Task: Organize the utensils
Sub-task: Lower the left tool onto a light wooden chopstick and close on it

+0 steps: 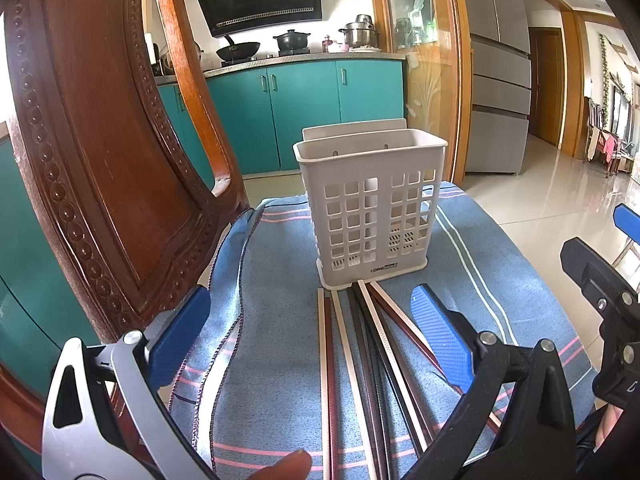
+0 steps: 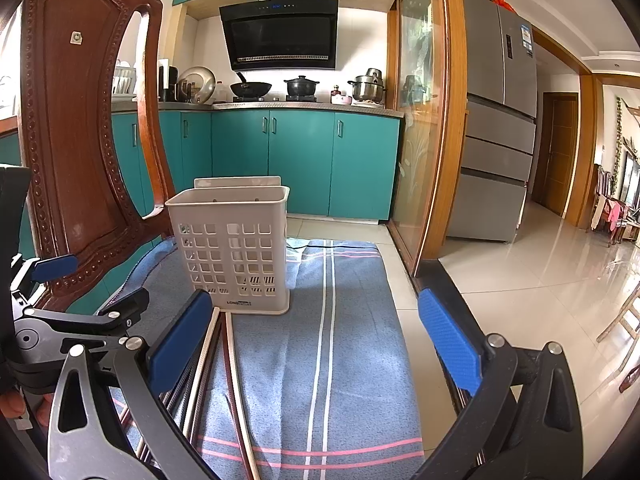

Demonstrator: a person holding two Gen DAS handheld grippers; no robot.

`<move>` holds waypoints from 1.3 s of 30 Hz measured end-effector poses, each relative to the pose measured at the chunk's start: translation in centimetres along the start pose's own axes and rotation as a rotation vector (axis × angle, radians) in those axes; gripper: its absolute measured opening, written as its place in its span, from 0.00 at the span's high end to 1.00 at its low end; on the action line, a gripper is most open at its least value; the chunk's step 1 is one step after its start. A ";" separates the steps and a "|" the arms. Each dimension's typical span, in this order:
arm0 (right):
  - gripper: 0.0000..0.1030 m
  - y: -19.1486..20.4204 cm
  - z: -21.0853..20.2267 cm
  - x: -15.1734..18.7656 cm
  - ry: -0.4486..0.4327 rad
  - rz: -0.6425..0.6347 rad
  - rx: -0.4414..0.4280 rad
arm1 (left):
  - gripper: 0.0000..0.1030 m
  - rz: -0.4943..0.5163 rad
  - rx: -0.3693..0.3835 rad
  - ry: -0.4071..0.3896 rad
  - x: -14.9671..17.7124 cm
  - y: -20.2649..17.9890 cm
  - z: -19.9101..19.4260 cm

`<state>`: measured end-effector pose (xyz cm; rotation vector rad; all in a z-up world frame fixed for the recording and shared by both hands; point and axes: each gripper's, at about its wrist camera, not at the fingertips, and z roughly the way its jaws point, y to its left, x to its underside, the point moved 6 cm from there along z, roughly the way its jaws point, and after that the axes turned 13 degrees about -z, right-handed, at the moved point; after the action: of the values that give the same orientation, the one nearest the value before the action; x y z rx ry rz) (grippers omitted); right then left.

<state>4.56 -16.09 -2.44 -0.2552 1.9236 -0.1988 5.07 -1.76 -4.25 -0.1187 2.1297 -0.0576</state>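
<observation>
**Waiting to start: every chopstick still lies outside the holder**

Sorting has not visibly begun. The white slotted holder (image 1: 370, 204) stands upright straight ahead of the left gripper (image 1: 310, 344), and through its grid walls nothing can be seen inside; its open top faces up. All the chopsticks (image 1: 360, 360) lie flat on the blue striped cloth (image 1: 276, 280), between the left gripper's two blue fingers (image 1: 438, 338) and running forward from under it.

The left gripper is spread wide and grips nothing; the bundle passes between its fingers without touching either pad, as far as its own camera shows. The right gripper (image 2: 316, 340) is likewise spread and empty. Seen from it, the chopsticks (image 2: 230, 364) lie off to its left, just beside its left finger, and the holder (image 2: 232, 248) stands ahead and to the left.

The chopsticks' long axes run from near the grippers away toward the holder, fanned slightly. Their far ends point at the holder's base, and several touch or nearly touch its foot. Which ends are the eating tips cannot be told.

Judging from this, the whole task remains: each chopstick must be picked up, turned upright and dropped through the holder's top. A carved wooden chair (image 1: 104, 168) stands close on the left gripper's left.
</observation>
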 end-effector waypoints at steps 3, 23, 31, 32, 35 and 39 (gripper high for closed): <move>0.02 -0.1 0.2 0.1 0.007 -0.001 0.002 | 0.03 0.008 -0.011 0.018 0.2 0.1 0.4; 0.02 -0.8 1.4 1.4 0.126 -0.006 0.008 | 0.16 0.091 -0.017 0.186 3.4 -0.8 3.5; 0.02 -0.7 1.8 1.8 0.157 -0.018 0.001 | 0.64 -0.018 0.063 0.373 5.7 -0.2 5.8; 0.02 -0.7 1.8 1.9 0.158 -0.020 0.000 | 0.64 -0.020 0.060 0.379 5.9 -0.1 5.9; 0.02 -0.7 1.9 2.1 0.168 -0.029 -0.003 | 0.70 -0.015 0.047 0.394 6.4 -0.2 6.6; 0.02 -0.5 2.1 2.2 0.182 -0.036 -0.005 | 0.71 -0.015 0.026 0.433 7.3 -0.1 7.5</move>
<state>5.84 -17.19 -5.01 -0.2838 2.1006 -0.2486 7.54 -2.58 -14.34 -0.1143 2.5594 -0.1300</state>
